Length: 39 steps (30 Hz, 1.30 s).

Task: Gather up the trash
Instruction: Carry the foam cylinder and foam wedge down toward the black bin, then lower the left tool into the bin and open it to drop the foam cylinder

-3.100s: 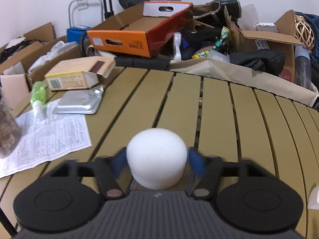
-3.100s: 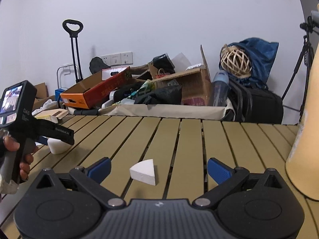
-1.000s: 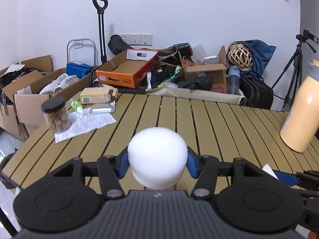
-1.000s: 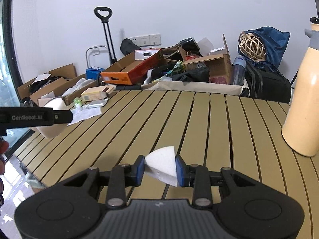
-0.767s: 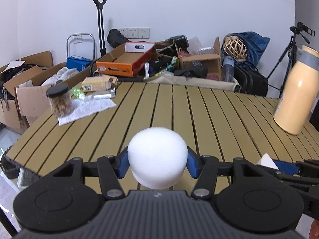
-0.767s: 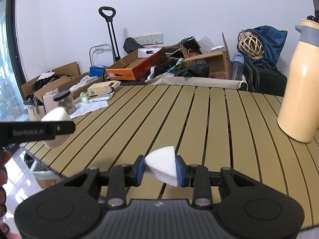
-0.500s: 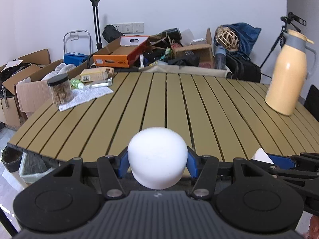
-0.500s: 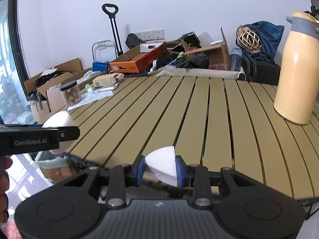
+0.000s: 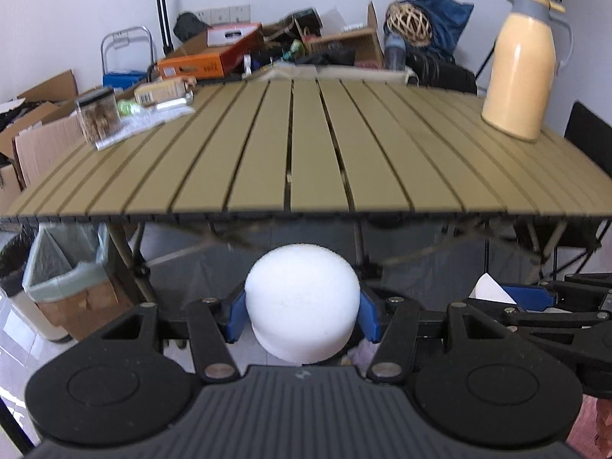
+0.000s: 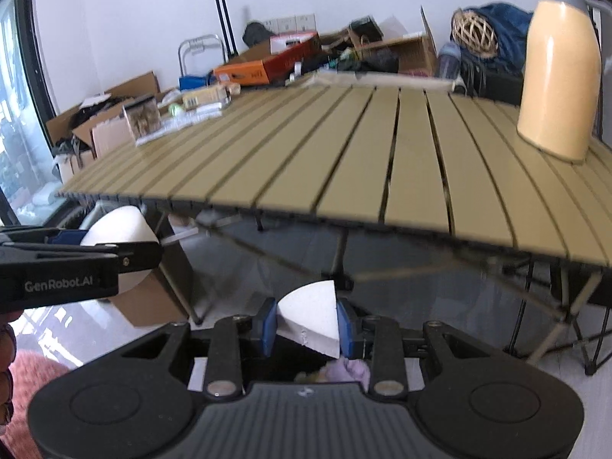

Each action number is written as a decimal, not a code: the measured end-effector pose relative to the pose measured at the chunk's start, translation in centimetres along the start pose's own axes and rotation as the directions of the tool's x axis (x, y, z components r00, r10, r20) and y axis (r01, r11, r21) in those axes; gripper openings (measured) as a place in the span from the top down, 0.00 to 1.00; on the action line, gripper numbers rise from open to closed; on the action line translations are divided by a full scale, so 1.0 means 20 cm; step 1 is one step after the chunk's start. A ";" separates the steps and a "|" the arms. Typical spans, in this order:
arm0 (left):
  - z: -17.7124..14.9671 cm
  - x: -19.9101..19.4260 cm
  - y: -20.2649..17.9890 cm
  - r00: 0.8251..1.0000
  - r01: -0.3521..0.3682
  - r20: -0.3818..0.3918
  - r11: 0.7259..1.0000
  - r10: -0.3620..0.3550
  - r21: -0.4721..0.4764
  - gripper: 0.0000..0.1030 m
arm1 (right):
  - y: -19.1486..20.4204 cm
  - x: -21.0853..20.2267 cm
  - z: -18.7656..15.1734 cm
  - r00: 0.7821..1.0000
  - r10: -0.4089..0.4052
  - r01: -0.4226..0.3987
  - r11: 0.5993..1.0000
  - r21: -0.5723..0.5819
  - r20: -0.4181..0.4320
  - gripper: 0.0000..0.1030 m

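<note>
Here, the left gripper (image 9: pixel 302 315) has its jaws clenched on a round white foam piece (image 9: pixel 302 302), held in the air below and in front of the near edge of the slatted tabletop (image 9: pixel 306 153). Just beside it, the right gripper (image 10: pixel 306 329) has its jaws clamped on a white foam wedge (image 10: pixel 311 315), also off the tabletop and level with the folding legs underneath. Each gripper shows in the other's camera: the right one at the left view's lower right edge, the left one at the right view's left edge, its foam piece poking out above the black finger. On the floor to the left, under the tabletop's corner, stands a cardboard box lined with a pale green bag (image 9: pixel 69 267). On the tabletop rest a cream-yellow thermos jug (image 9: pixel 524 65) at the far right and a clear jar (image 9: pixel 98 116) on printed paper at the far left. Cardboard boxes and bags crowd the wall behind.
</note>
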<state>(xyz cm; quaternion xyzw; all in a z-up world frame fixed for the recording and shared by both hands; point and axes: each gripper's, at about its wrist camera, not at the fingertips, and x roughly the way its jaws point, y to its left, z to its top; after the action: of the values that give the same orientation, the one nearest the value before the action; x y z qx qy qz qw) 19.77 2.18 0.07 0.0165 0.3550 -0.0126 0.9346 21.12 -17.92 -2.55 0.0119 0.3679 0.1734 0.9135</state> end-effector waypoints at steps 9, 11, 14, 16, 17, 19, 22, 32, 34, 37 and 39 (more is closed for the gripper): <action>-0.26 0.20 -0.02 0.992 0.020 -0.122 1.000 -0.021 -0.008 0.45 | -0.07 0.17 -0.28 0.992 -0.022 0.027 0.999 0.040 -0.121 0.69; -0.30 0.25 -0.02 0.989 0.018 -0.149 1.000 -0.018 -0.006 0.45 | -0.08 0.20 -0.33 0.989 -0.036 0.042 0.998 0.043 -0.141 0.69; -0.33 0.32 -0.02 0.984 0.015 -0.179 1.000 -0.017 -0.009 0.45 | -0.12 0.25 -0.40 0.985 -0.045 0.055 0.997 0.056 -0.165 0.70; -0.35 0.36 -0.02 0.981 0.015 -0.193 1.000 -0.018 -0.016 0.45 | -0.15 0.28 -0.45 0.983 -0.050 0.063 0.996 0.069 -0.175 0.69; -0.36 0.38 -0.02 0.979 0.015 -0.201 1.000 -0.019 -0.019 0.45 | -0.17 0.30 -0.47 0.982 -0.052 0.067 0.995 0.079 -0.181 0.69; -0.38 0.42 -0.02 0.977 0.013 -0.212 1.000 -0.018 -0.029 0.45 | -0.20 0.33 -0.50 0.981 -0.056 0.074 0.993 0.094 -0.187 0.69; -0.41 0.48 0.00 0.975 0.000 -0.222 0.999 -0.008 -0.037 0.45 | -0.23 0.35 -0.51 0.981 -0.068 0.086 0.992 0.096 -0.180 0.69; -0.44 0.59 0.05 0.970 -0.025 -0.242 0.999 0.017 -0.031 0.45 | -0.32 0.41 -0.54 0.973 -0.128 0.152 0.982 0.115 -0.194 0.70; -0.45 0.63 0.06 0.966 -0.034 -0.257 0.999 0.025 -0.031 0.45 | -0.35 0.43 -0.54 0.968 -0.133 0.164 0.977 0.135 -0.211 0.70; -0.45 0.66 0.07 0.961 -0.047 -0.273 0.998 0.037 -0.029 0.45 | -0.37 0.46 -0.53 0.965 -0.134 0.171 0.974 0.152 -0.226 0.70; -0.45 0.68 0.08 0.959 -0.052 -0.280 0.998 0.041 -0.033 0.45 | -0.37 0.46 -0.54 0.964 -0.137 0.175 0.972 0.155 -0.228 0.70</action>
<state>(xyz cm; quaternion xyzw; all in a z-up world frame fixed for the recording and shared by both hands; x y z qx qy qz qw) 24.09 4.03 -15.64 0.0078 0.4828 0.0189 0.8755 22.37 -23.08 -17.65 0.0436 0.4783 0.0683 0.8744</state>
